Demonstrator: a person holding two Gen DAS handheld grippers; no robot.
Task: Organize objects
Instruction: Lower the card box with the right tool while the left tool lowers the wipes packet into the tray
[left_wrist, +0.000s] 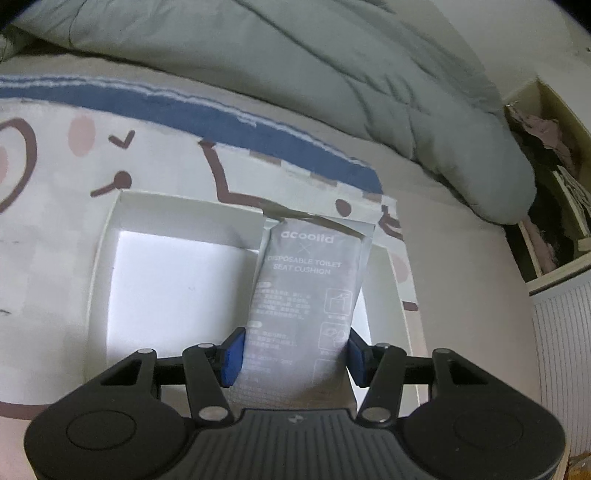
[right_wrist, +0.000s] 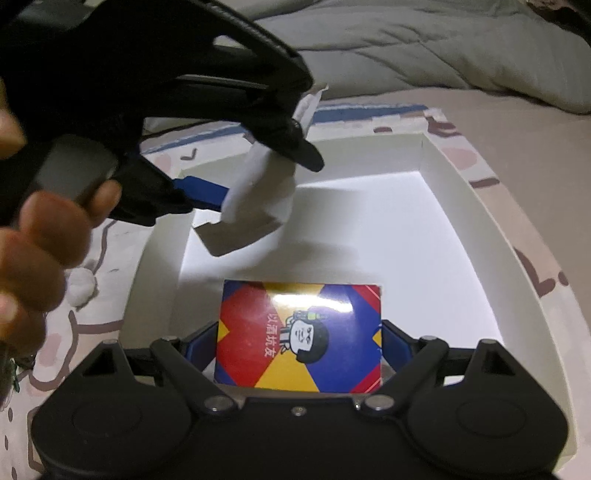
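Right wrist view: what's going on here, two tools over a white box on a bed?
A person is packing items into an open white box on a cartoon-print bedsheet. The right tool grips a colourful card box over the box's near end. The left tool holds a grey disposable toilet seat cushion packet above the box. A grey duvet is bunched behind.

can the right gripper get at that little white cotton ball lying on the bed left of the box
Probably not yet: the right gripper is shut on the colourful card box, and the left gripper with its packet hangs near the cotton ball.
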